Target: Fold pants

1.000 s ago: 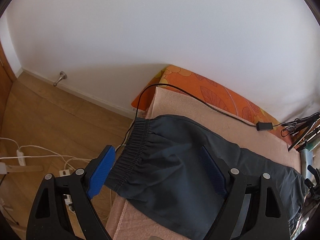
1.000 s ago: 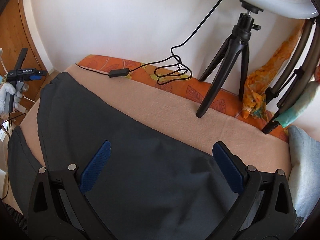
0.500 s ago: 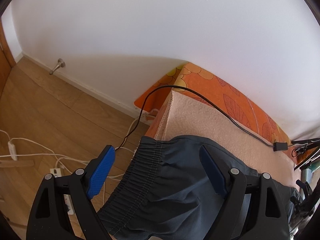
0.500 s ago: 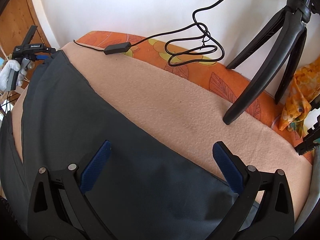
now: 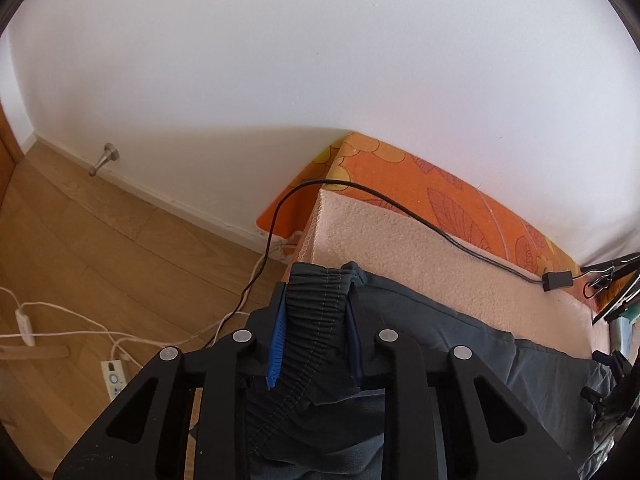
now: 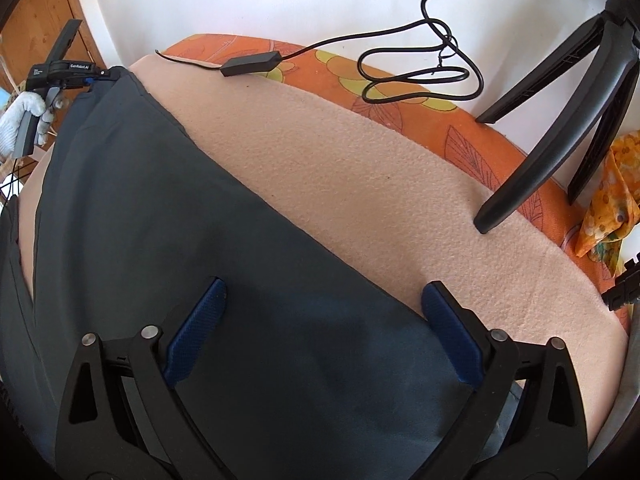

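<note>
Pants (image 5: 420, 320) waistband pinched between left tool (image 5: 316, 320) pads.

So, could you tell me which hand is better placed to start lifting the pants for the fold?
Left. The left gripper has just closed on the pants' gathered waistband; the right gripper is open over flat fabric.

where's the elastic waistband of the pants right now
In the left wrist view the waistband sits low at centre, bunched between the left gripper's blue pads at the end of the peach blanket.
</note>
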### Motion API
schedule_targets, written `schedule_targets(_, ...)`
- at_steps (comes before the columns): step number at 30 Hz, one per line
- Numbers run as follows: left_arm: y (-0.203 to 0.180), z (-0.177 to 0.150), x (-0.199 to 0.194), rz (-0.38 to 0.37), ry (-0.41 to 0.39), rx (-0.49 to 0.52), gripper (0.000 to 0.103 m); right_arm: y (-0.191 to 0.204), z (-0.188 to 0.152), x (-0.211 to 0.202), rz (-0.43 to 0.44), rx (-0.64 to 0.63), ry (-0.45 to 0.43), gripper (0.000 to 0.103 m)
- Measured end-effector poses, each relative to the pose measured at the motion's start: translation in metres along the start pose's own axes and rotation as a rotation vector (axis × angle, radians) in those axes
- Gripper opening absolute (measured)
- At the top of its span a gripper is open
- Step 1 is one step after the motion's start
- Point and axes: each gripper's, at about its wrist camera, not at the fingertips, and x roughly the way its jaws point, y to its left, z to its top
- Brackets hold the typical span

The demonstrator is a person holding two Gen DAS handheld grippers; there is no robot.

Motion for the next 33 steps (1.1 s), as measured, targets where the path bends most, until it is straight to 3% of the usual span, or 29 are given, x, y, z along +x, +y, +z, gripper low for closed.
schedule_targets(1,-0.002,0.0,-0.003,-0.003,-0.015,0.017,0.023,0.003,0.0,-0.001,0.007,-0.011,0.001,0.087)
schedule_targets(4,-0.011,0.0,-0.012,-0.004,-0.045,0.073,0.022,0.012,0.004,-0.003,0.01,-0.027,0.001,0.059)
schedule_targets(5,-0.012,0.0,-0.015,-0.002,-0.052,0.084,0.022,0.014,0.006,-0.003,0.005,-0.028,0.003,0.044)
schedule_targets(6,-0.012,0.001,-0.019,-0.003,-0.06,0.088,0.022,0.015,0.01,-0.001,-0.008,-0.025,0.005,0.021)
schedule_targets(7,-0.012,0.003,-0.023,-0.005,-0.067,0.084,0.021,0.016,0.011,-0.001,-0.024,-0.022,0.014,0.011)
schedule_targets(8,-0.011,0.003,-0.027,-0.007,-0.078,0.083,0.021,0.016,0.012,-0.001,-0.027,-0.019,0.02,0.007)
schedule_targets(14,-0.008,0.005,-0.054,-0.038,-0.129,0.09,0.021,0.026,0.01,-0.014,-0.057,-0.015,-0.014,0.003)
schedule_targets(22,-0.007,-0.008,-0.105,-0.098,-0.202,0.082,0.02,0.045,-0.003,-0.084,-0.076,-0.023,-0.111,0.003)
schedule_targets(28,0.005,-0.032,-0.147,-0.149,-0.254,0.06,0.02,0.073,-0.024,-0.15,-0.067,-0.025,-0.199,0.002)
schedule_targets(33,0.016,-0.067,-0.177,-0.197,-0.298,0.056,0.02,0.102,-0.06,-0.186,-0.042,-0.039,-0.226,0.002)
